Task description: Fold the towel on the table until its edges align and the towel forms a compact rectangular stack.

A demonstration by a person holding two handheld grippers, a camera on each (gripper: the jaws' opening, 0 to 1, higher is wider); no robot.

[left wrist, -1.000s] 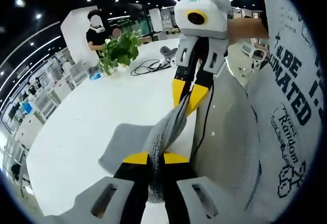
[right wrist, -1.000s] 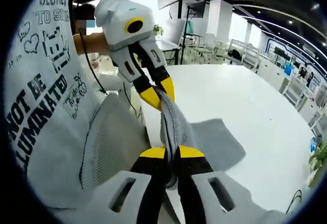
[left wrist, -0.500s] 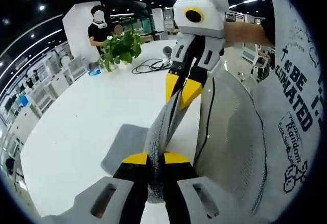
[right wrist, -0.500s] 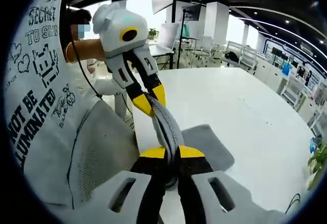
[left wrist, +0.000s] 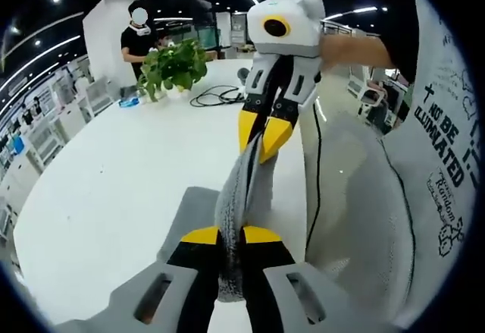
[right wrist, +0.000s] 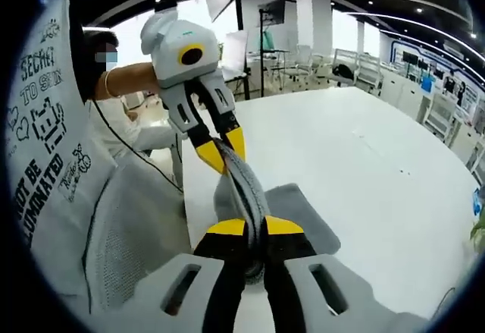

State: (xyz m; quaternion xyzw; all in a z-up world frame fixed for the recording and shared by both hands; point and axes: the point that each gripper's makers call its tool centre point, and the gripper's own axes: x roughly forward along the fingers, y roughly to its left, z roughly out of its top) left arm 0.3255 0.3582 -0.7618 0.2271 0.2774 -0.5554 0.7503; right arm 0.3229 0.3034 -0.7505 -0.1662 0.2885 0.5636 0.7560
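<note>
Midway, seemingly: left gripper [left wrist: 230, 234] and right gripper [right wrist: 255, 225] both clamped on towel [left wrist: 236, 189], edge stretched between, remainder trailing on table [left wrist: 106, 166]; laying down, aligning still ahead.

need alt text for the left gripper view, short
Two yellow-tipped grippers, the left gripper below and the right gripper above, pinch a grey towel taut between them over a white table. A potted plant stands at the far edge.

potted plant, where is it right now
In the left gripper view the potted plant stands at the far side of the white table, upper left, next to a coiled black cable and in front of a standing person.
</note>
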